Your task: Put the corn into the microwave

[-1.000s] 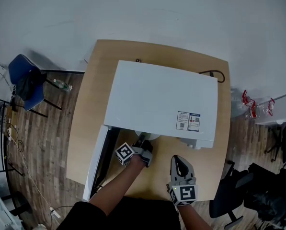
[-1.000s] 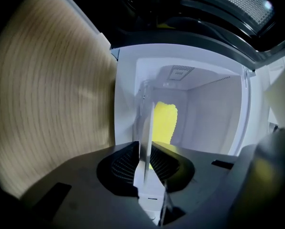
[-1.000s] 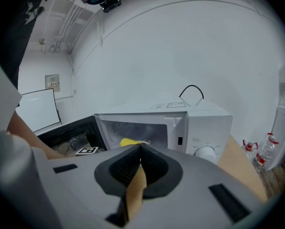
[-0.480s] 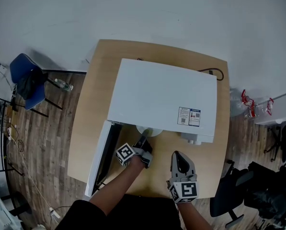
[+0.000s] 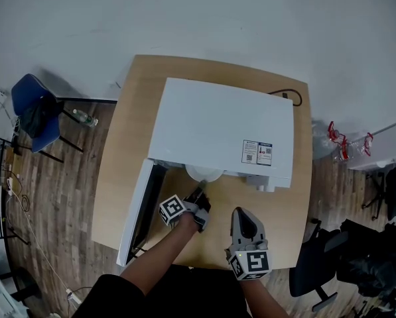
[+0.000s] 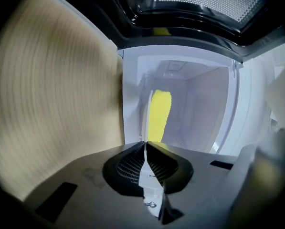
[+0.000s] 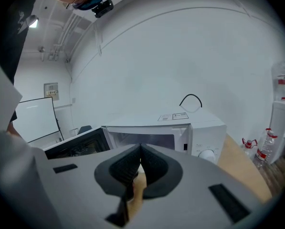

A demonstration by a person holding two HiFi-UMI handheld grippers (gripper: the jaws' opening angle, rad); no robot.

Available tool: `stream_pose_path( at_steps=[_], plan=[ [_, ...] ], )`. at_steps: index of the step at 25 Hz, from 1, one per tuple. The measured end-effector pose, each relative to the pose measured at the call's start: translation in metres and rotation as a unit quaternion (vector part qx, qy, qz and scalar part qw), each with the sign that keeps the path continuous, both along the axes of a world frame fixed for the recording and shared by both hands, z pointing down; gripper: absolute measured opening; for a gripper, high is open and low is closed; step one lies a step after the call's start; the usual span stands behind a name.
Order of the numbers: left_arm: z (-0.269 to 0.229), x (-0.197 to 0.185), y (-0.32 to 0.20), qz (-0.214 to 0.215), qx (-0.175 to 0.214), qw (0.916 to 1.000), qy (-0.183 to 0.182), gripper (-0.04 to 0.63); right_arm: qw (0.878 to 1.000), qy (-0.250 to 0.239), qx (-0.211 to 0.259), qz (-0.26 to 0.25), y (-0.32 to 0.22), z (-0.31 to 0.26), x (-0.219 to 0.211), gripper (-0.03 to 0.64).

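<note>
Now the left claw (image 6: 145, 147) is closing its jaws, and in the left gripper view they already meet with nothing between them. A moment ago its tip was reaching right to the mouth of the microwave (image 5: 221, 128); in the head view it now stands a little nearer to me, with bare table (image 5: 128, 144) between the tip and the white plate (image 5: 204, 173) whose rim shows at that mouth. I read this as follows: the corn (image 6: 159, 116) is released and I am drawing the claw back.

Straight ahead of the closed jaws, on the far side, the corn lies inside the white cavity, well clear of the tips and not touching them. It seems to rest on the plate, but I cannot confirm this from the views.

To the right, the right claw (image 7: 140, 149) has its jaws pressed together too and carries nothing. It hangs near me over the table and looks at the front of the microwave.

On the left, the door (image 5: 136, 211) is swung open toward me. So I judge that the corn is in and the door remains to be closed.
</note>
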State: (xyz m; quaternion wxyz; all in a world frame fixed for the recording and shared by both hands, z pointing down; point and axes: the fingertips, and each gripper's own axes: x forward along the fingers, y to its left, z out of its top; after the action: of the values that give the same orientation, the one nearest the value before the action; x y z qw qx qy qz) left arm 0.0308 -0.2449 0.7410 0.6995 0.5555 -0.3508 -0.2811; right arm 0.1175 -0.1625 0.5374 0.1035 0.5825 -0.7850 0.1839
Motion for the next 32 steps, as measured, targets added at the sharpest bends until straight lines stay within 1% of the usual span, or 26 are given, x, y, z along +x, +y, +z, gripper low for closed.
stream_pose_path(
  at_steps=[3,8,13,18,23,27,32],
  plan=[
    [0.001,-0.002,-0.004,-0.008,-0.005,1.0,0.001,0.025,1.0,0.002,0.001,0.002,0.004,-0.001,0.001,0.06],
    [0.002,0.002,-0.01,-0.001,-0.002,1.0,-0.004,0.025,1.0,0.004,-0.002,0.008,0.008,0.002,0.01,0.06],
    [0.002,0.001,-0.025,-0.008,-0.002,0.9999,-0.008,0.025,1.0,0.004,0.0,0.011,0.004,0.0,0.015,0.06],
    [0.004,0.004,-0.036,-0.004,-0.018,0.9997,-0.015,0.025,1.0,-0.009,-0.002,0.02,0.0,-0.004,0.021,0.06],
    [0.004,0.005,-0.049,-0.015,-0.012,0.9998,-0.008,0.025,1.0,-0.006,0.005,0.019,-0.006,-0.007,0.024,0.06],
    [0.004,0.01,-0.054,-0.006,-0.008,0.9998,-0.018,0.023,1.0,-0.009,0.005,0.017,-0.004,-0.006,0.024,0.06],
    [0.003,0.01,-0.05,-0.004,-0.014,0.9999,-0.004,0.025,1.0,-0.006,0.001,0.015,0.0,-0.004,0.021,0.06]
  ],
)
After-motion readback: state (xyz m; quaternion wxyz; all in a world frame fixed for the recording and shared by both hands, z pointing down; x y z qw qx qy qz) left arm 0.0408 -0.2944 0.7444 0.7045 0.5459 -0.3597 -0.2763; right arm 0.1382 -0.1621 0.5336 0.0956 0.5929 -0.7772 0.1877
